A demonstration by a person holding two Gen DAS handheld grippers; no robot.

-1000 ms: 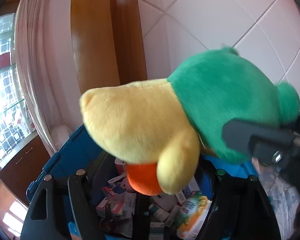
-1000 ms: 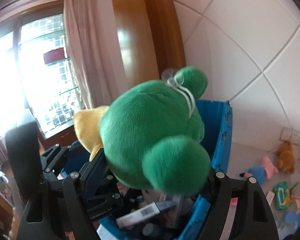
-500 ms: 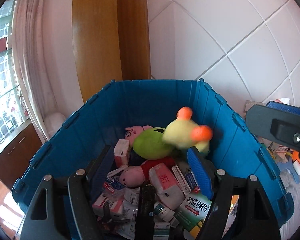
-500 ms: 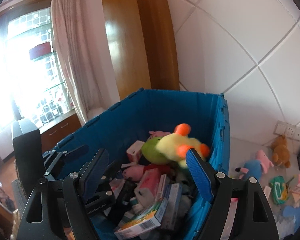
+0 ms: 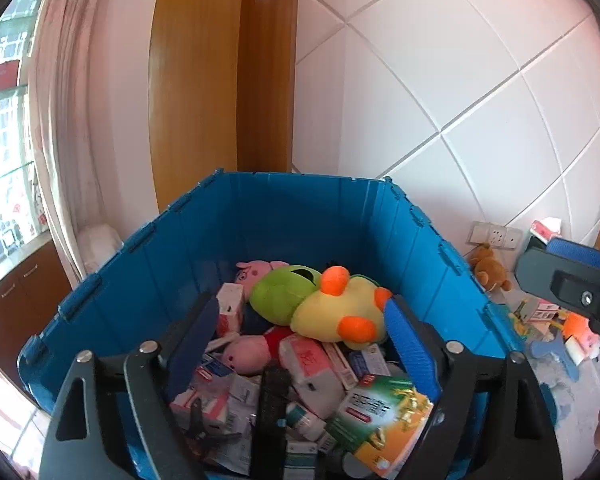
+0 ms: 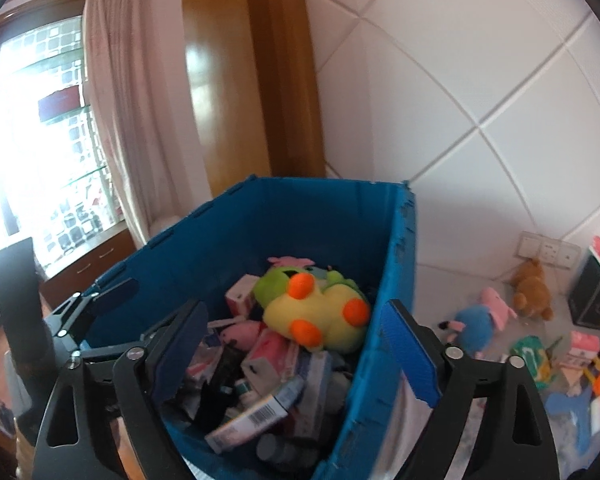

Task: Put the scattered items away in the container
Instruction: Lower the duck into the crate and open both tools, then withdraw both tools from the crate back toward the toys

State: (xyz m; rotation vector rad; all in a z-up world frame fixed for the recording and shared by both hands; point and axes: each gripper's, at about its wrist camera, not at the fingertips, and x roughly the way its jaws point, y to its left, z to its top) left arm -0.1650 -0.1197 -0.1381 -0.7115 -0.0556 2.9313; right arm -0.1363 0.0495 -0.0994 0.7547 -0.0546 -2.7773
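Note:
A yellow and green plush toy (image 5: 340, 312) with orange feet lies on top of the pile inside the blue crate (image 5: 300, 216). In the right wrist view the same plush toy (image 6: 320, 316) rests against the right wall of the crate (image 6: 320, 216). My left gripper (image 5: 300, 344) hovers over the near side of the crate, its jaws opening with nothing between them. My right gripper (image 6: 296, 348) straddles the crate's near right corner, its jaws also opening and empty.
The crate holds pink plush toys (image 5: 248, 354), a green plush (image 5: 280, 292) and several medicine boxes (image 5: 380, 412). On the floor to the right lie a brown teddy (image 6: 532, 288), a blue and pink plush (image 6: 480, 320), a green pack (image 6: 532, 356) and small boxes. A black box (image 6: 598, 300) stands by the wall.
A second ago both grippers held the plush toy above the crate. They let it go, and it dropped onto the pile inside. Both pairs of jaws now stand wider.

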